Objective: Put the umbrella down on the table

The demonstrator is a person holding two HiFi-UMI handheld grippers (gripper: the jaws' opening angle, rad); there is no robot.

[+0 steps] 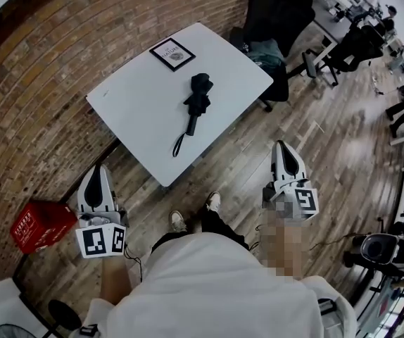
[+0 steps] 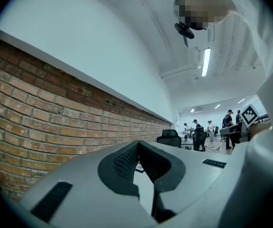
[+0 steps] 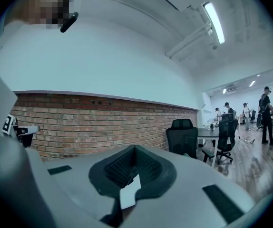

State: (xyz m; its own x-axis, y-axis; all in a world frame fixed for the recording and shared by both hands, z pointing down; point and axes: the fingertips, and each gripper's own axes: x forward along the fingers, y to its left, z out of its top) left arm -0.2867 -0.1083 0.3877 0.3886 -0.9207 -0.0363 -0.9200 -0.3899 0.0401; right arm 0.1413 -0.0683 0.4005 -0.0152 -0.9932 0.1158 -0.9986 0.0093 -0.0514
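A black folded umbrella [image 1: 196, 101] lies on the white table [image 1: 135, 97], its strap end toward the near edge. Both grippers hang on my side of the table, apart from it and from the umbrella. My left gripper [image 1: 98, 169] is low at the left, over the wooden floor, jaws shut with nothing between them. My right gripper [image 1: 281, 146] is at the right, past the table's near corner, its jaws closed tip to tip and empty. In the left gripper view the left gripper [image 2: 137, 144] points along the brick wall; in the right gripper view the right gripper [image 3: 134, 149] faces the wall and a chair.
A framed card [image 1: 172, 53] lies at the table's far side. A black office chair [image 1: 276, 13] stands behind the table. A red crate [image 1: 39, 225] sits on the floor by the brick wall. People and desks fill the far right of the room.
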